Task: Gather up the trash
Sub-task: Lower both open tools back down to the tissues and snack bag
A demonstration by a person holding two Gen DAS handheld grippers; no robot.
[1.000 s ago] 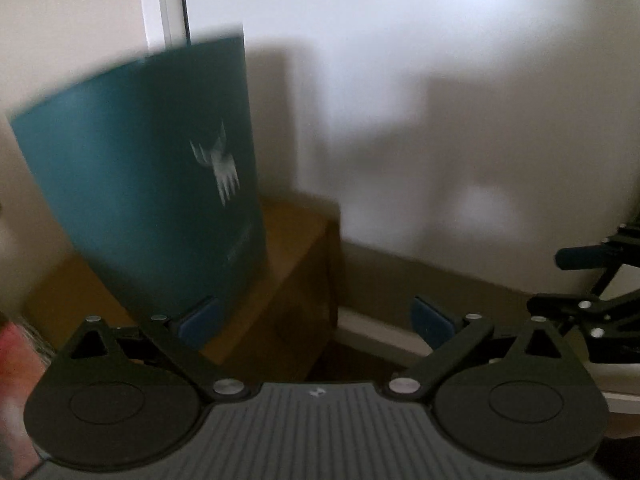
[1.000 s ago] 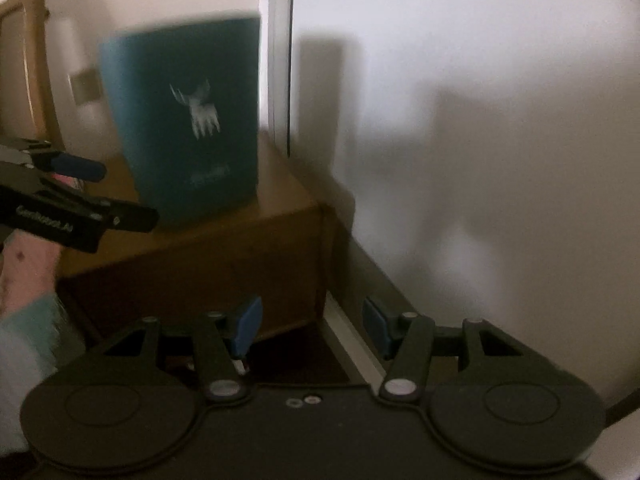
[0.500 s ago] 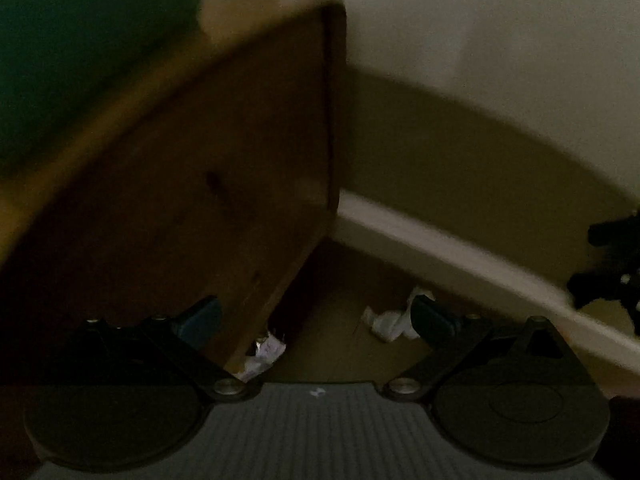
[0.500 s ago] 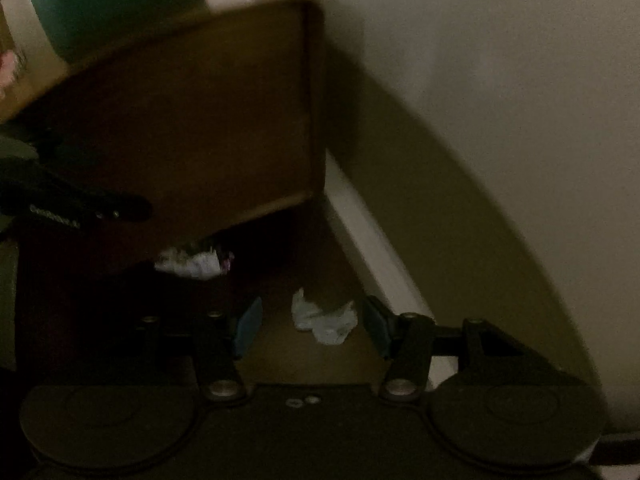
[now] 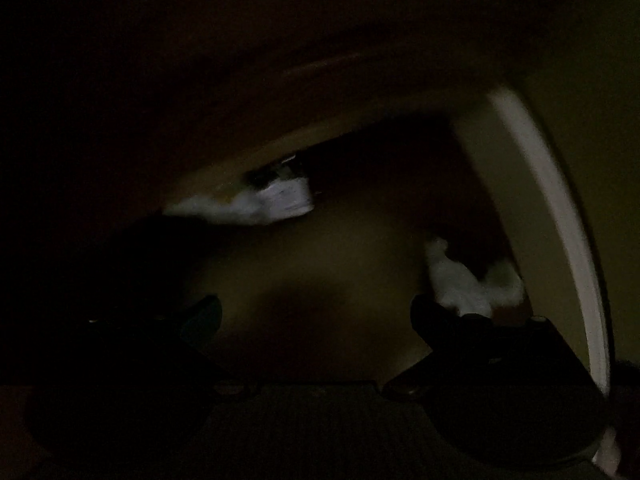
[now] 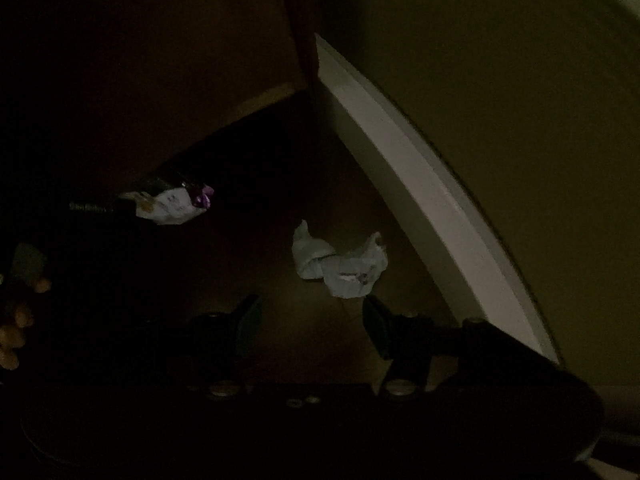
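Two dim views look down into a dark floor corner. Largest is the wall (image 6: 500, 92), an olive plane filling the right of the right wrist view. Next comes the wooden cabinet (image 6: 168, 52), a brown block at upper left, its edge meeting the pale baseboard (image 6: 420, 184) that curves along the foot of the wall; in the left wrist view the baseboard (image 5: 560, 216) runs down the right side. The floor (image 6: 320, 328) between cabinet and baseboard is brownish and shadowed.

Both grippers point steeply downward. The right gripper (image 6: 312, 320) is released, jaws standing wide with only bare floor between them. The left gripper (image 5: 316, 320) is very dark and blurred, yet its two fingers show well apart with nothing between them, so it is released too. Part of the left gripper also shows in the right wrist view as a dark bar, with a person's fingers (image 6: 16, 320) at the far left edge.

Smallest are the scraps. A crumpled white paper (image 6: 340, 264) lies on the floor near the baseboard, just beyond the right gripper's fingertips; in the left wrist view it (image 5: 472, 280) sits just past the right-hand finger. A crumpled wrapper (image 6: 176, 204), white with a purple end, lies at the cabinet's lower edge.
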